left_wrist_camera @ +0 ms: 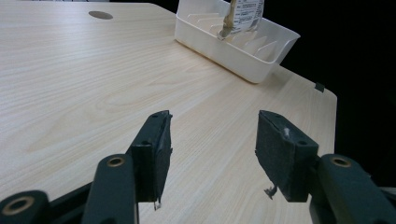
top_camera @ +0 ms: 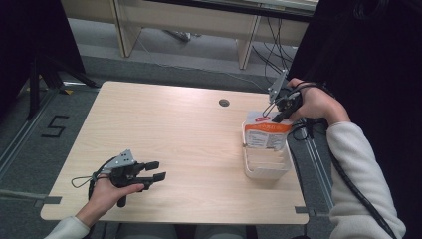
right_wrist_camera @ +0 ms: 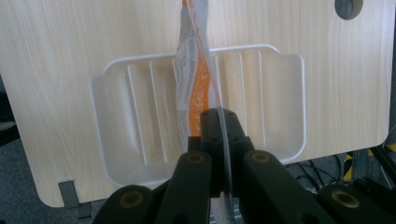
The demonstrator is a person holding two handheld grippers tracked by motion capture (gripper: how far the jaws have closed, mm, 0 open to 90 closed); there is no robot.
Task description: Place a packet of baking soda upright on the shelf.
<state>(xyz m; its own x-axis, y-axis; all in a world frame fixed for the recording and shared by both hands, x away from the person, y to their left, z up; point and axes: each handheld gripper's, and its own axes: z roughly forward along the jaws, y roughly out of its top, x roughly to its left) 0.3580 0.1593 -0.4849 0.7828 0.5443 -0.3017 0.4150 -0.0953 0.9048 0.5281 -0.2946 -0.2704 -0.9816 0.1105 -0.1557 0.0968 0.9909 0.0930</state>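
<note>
Right gripper point(top_camera: 279, 110) pinching top edge of orange-and-white pouch point(top_camera: 266, 133), jaws clamped flat on it, holding it upright in far end of white ribbed tray point(top_camera: 267, 169) near table's point(top_camera: 164, 129) right edge. Left gripper point(top_camera: 155, 171) resting low over near-left tabletop, jaws standing wide, gripping nothing.

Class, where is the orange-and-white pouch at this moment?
In the high view, the pouch stands at the table's right edge, its bottom in the white slotted tray, its top pinched by the right tool.
</note>
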